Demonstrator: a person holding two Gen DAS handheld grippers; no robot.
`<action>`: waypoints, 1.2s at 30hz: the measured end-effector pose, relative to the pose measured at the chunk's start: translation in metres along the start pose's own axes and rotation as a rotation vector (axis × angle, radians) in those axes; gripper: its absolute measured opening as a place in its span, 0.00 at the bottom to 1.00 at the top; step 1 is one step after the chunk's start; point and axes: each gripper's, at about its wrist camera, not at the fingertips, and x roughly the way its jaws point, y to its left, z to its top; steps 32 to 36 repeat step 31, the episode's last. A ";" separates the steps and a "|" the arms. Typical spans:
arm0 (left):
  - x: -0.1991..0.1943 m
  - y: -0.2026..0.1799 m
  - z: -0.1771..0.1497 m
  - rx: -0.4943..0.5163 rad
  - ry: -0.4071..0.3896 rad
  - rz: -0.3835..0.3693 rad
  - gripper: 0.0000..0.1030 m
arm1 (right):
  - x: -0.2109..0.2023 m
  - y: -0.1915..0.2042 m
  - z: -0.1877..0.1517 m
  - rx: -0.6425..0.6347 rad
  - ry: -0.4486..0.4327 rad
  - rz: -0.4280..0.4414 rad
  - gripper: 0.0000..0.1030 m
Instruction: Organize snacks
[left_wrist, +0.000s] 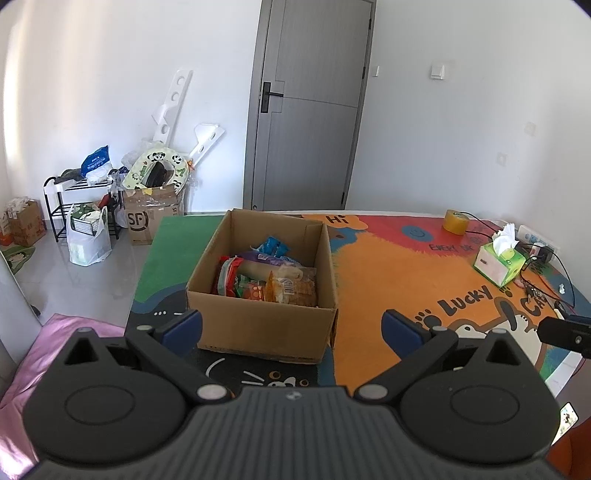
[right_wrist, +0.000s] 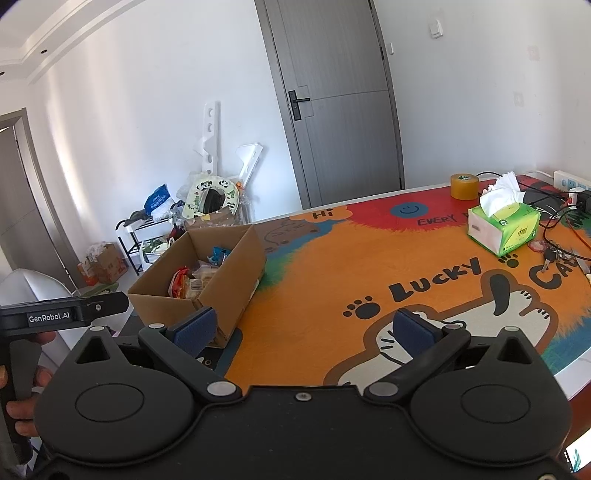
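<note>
A brown cardboard box (left_wrist: 258, 325) stands open on the cartoon-print table mat (left_wrist: 388, 280), with several snack packets (left_wrist: 266, 277) piled inside. My left gripper (left_wrist: 291, 326) is open just in front of the box's near wall, nothing between its blue pads. In the right wrist view the same box (right_wrist: 236, 269) sits to the left, snack packets (right_wrist: 195, 280) showing inside. My right gripper (right_wrist: 304, 326) is open and empty over the orange mat (right_wrist: 332, 273), its left pad beside the box's near right corner. A hand (right_wrist: 29, 391) holds the left gripper's handle at the left edge.
A green tissue box (right_wrist: 504, 225), a yellow tape roll (right_wrist: 464, 186), keys (right_wrist: 554, 254), cables and a power strip (right_wrist: 572, 181) lie at the table's far right. Beyond the table: a grey door (left_wrist: 314, 107), a rack, bags and cartons on the floor. A pink cloth (left_wrist: 40, 354) lies lower left.
</note>
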 end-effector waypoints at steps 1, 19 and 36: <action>0.000 0.000 0.000 -0.001 0.000 0.001 0.99 | 0.000 0.000 0.000 0.000 -0.001 0.000 1.00; -0.007 -0.008 0.005 0.018 -0.011 -0.014 0.99 | -0.010 0.002 0.007 -0.026 -0.027 -0.003 1.00; -0.010 -0.012 0.004 0.038 -0.013 -0.035 0.99 | -0.010 0.002 0.007 -0.022 -0.028 -0.020 1.00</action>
